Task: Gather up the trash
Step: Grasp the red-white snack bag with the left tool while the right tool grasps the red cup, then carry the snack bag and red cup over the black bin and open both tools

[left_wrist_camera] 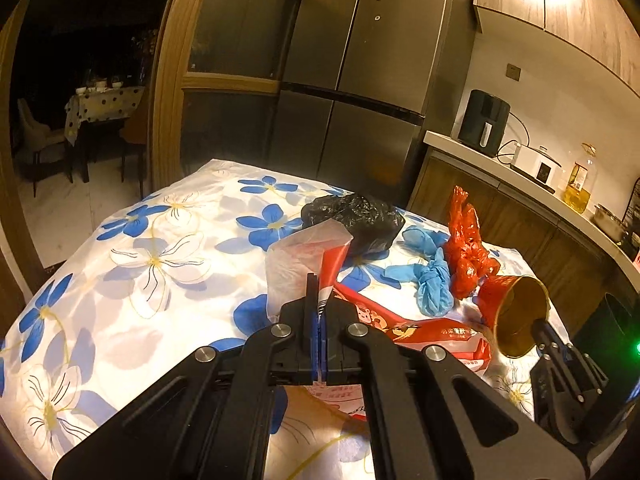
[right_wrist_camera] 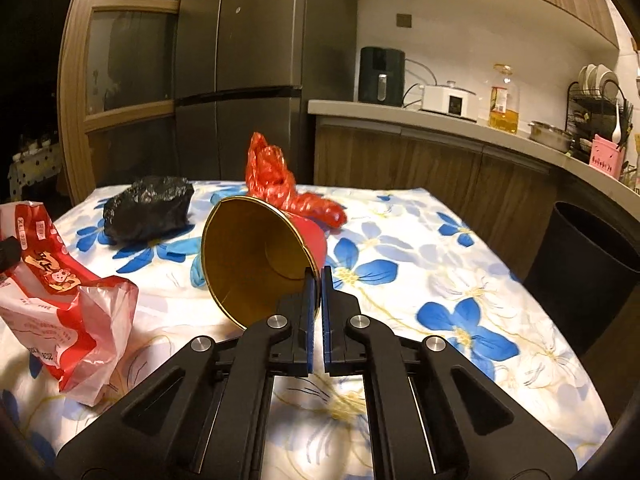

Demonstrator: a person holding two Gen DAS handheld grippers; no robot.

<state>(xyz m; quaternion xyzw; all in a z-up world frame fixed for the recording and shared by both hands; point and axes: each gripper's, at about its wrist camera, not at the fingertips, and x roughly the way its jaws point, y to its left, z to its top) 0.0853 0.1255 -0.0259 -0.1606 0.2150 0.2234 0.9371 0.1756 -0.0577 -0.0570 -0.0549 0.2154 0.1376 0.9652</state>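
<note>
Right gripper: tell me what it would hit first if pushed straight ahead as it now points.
The right gripper is shut on the rim of the red paper cup, so the cup leads. Beyond it, the crumpled red plastic bag on the floral tablecloth looks nearest in line, though depth is unclear.

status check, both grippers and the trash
Left gripper shut on red-and-white plastic bag. Right gripper shut on red paper cup's rim. Black bin beside table, path open.

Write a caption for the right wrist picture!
Right gripper pinches a gold-lined red paper cup above the flowered tablecloth.
</note>
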